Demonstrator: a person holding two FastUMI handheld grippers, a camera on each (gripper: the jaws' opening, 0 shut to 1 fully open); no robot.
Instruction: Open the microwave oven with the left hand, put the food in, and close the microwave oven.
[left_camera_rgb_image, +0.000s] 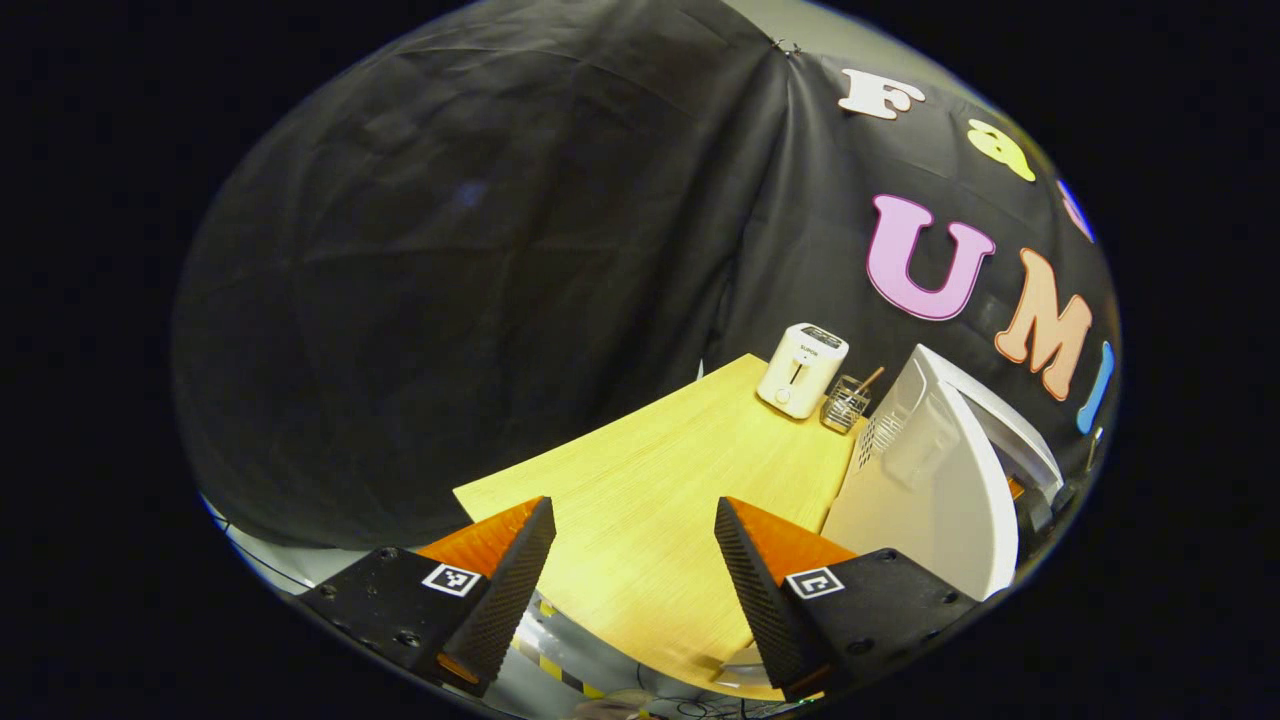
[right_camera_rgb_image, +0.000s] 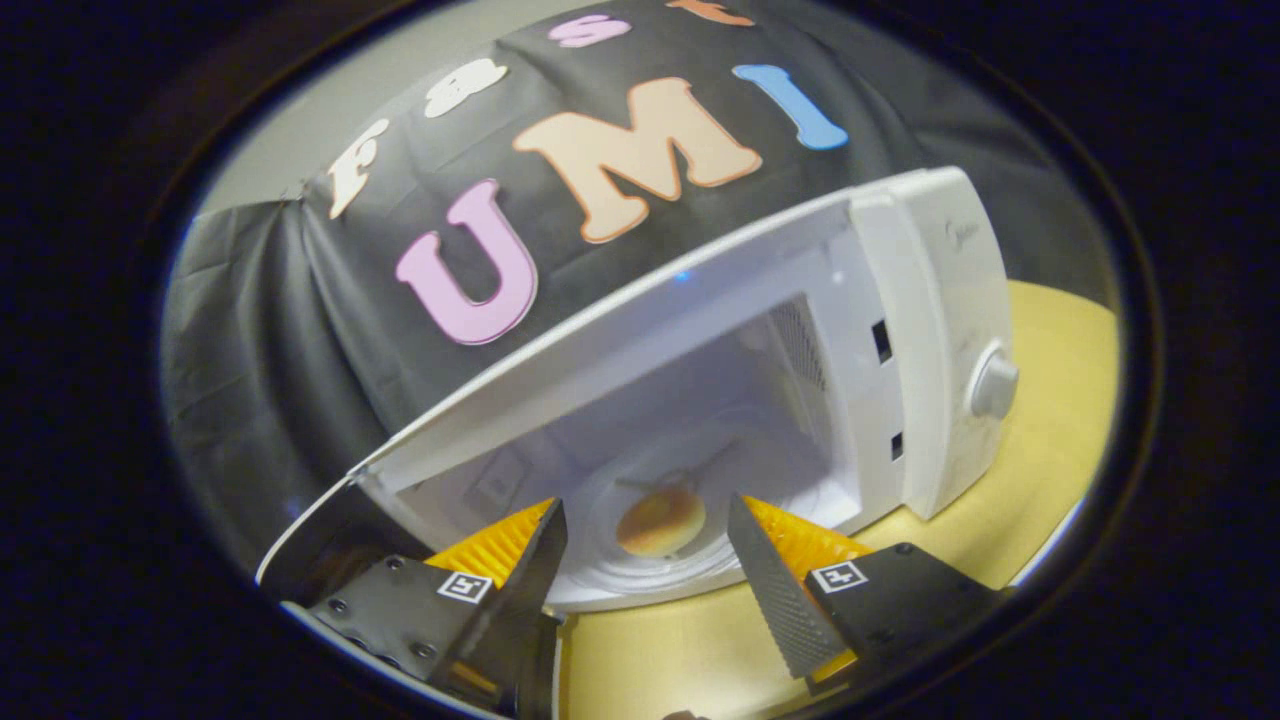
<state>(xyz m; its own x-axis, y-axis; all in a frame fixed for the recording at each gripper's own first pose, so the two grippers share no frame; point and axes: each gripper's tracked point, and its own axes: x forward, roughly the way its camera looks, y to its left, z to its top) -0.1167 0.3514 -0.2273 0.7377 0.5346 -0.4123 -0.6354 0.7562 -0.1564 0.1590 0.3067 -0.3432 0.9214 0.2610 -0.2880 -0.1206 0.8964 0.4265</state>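
Two hand-held grippers are in play, both released with nothing between their fingers. In the right gripper view, the right hand-held gripper (right_camera_rgb_image: 648, 560) faces the microwave oven (right_camera_rgb_image: 900, 330), whose door (right_camera_rgb_image: 300, 545) hangs open at about 8 o'clock. The food (right_camera_rgb_image: 660, 522), a round golden bun, lies on the turntable plate (right_camera_rgb_image: 650, 585) inside the cavity, apart from the fingers. In the left gripper view, the left hand-held gripper (left_camera_rgb_image: 635, 560) hovers over the table (left_camera_rgb_image: 650, 480); the oven sits at 3 o'clock, with a white toaster (left_camera_rgb_image: 802, 368) and a wire holder (left_camera_rgb_image: 846, 402) at 1 o'clock.
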